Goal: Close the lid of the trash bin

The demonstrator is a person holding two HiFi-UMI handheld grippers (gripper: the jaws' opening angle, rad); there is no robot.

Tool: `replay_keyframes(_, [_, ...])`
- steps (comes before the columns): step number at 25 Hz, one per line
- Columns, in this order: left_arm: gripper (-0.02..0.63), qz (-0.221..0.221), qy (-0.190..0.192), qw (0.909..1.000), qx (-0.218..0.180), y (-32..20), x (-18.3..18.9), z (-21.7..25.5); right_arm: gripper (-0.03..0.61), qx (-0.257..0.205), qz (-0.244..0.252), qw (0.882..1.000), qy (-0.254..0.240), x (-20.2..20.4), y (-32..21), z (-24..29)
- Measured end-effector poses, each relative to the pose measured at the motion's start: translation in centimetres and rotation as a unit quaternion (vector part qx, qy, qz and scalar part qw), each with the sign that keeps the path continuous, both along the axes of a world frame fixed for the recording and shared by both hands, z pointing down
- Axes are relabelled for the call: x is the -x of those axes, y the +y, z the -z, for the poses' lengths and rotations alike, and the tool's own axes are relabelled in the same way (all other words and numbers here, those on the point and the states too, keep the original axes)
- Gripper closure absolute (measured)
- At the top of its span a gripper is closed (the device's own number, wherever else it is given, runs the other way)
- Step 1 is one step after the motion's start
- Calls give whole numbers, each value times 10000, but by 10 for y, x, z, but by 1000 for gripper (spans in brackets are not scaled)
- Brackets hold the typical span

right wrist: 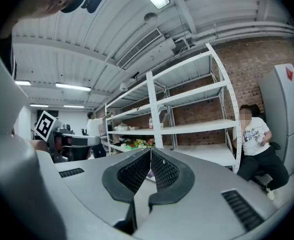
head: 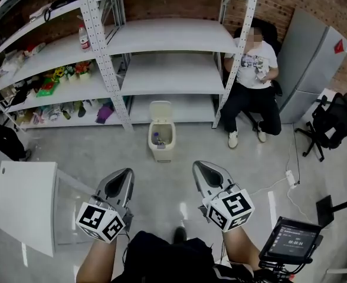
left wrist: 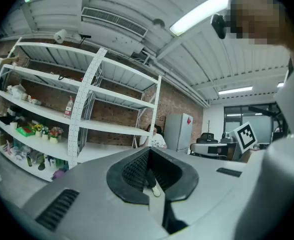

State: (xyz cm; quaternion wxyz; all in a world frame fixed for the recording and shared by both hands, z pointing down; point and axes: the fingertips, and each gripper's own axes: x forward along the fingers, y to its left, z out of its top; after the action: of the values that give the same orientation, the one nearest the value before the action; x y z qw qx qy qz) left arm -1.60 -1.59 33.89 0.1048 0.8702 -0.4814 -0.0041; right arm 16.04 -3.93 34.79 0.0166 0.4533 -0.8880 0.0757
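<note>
Near the shelving [head: 173,37], trash bin [head: 161,141] stands, lid [head: 160,109] up; left gripper [head: 124,177] and right gripper [head: 204,168] hover short of it, jaws together, empty.

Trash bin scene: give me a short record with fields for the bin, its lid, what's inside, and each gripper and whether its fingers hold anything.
bin: trash bin on the floor in front of the shelf
lid: lid open, standing up at the back
contents: small items inside, too small to name
left gripper: left gripper fingers together, empty, apart from the bin
right gripper: right gripper fingers together, empty, apart from the bin
bystander: person seated beside the shelf
</note>
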Motion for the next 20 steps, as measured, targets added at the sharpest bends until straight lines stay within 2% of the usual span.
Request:
replay_keyframes(4, [624,-47,-30,10000,72,-49,2,-7,571,84,-38,9999,46,3,-48,-7])
replay_keyframes(10, [624,-175,127,9998,7,-142,17,-17,571,214,-238,9994,157,13,-129,-19])
replay_keyframes(15, [624,-255,283,9992,-78,-223,48,-12,571,334,-439,9982,235,38,-207,-20])
replay_keyframes(20, [624,-464,161,9988,-7,-292,70,-19,571,455,-521,9972,267,65,-272,-26])
